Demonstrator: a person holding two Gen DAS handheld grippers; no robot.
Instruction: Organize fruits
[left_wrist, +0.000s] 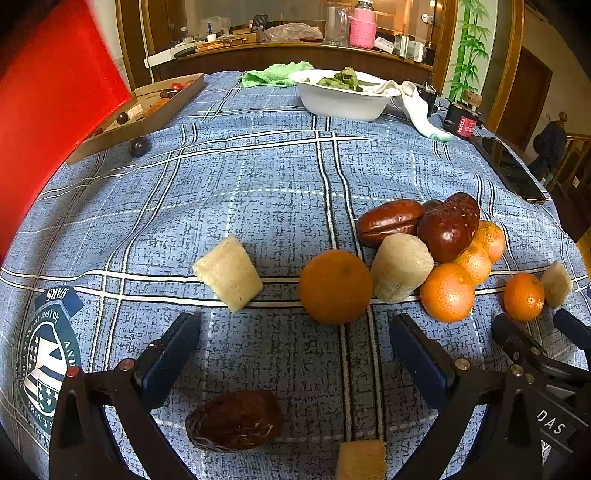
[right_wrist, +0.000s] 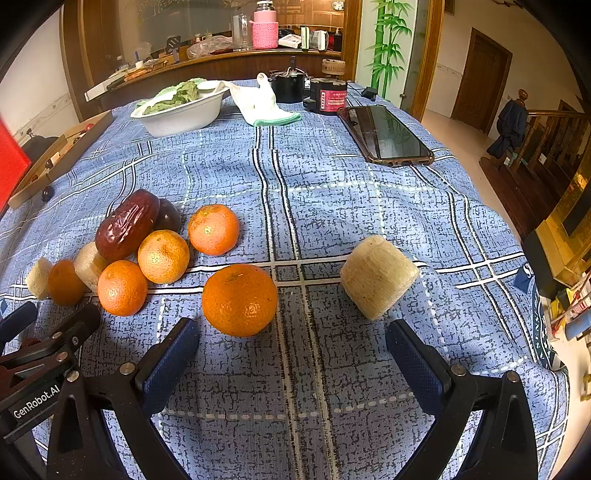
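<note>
Fruits lie loose on a blue plaid tablecloth (left_wrist: 280, 166). In the left wrist view my left gripper (left_wrist: 295, 332) is open and empty, just short of a tangerine (left_wrist: 335, 286), with a pale sugarcane chunk (left_wrist: 229, 273) to its left and a red date (left_wrist: 234, 421) low between the fingers. A pile of dates (left_wrist: 448, 227), tangerines (left_wrist: 447, 292) and cane (left_wrist: 400, 266) sits to the right. In the right wrist view my right gripper (right_wrist: 293, 336) is open and empty, behind a tangerine (right_wrist: 239, 300) and a cane chunk (right_wrist: 378, 282). The pile (right_wrist: 127, 225) lies to its left.
A white bowl of greens (left_wrist: 341, 98) and cloths stand at the far end. A cardboard box (left_wrist: 140, 110) with fruits lies far left, a dark round fruit (left_wrist: 139, 146) beside it. A phone (right_wrist: 384, 134) and black jars (right_wrist: 327, 96) sit far right.
</note>
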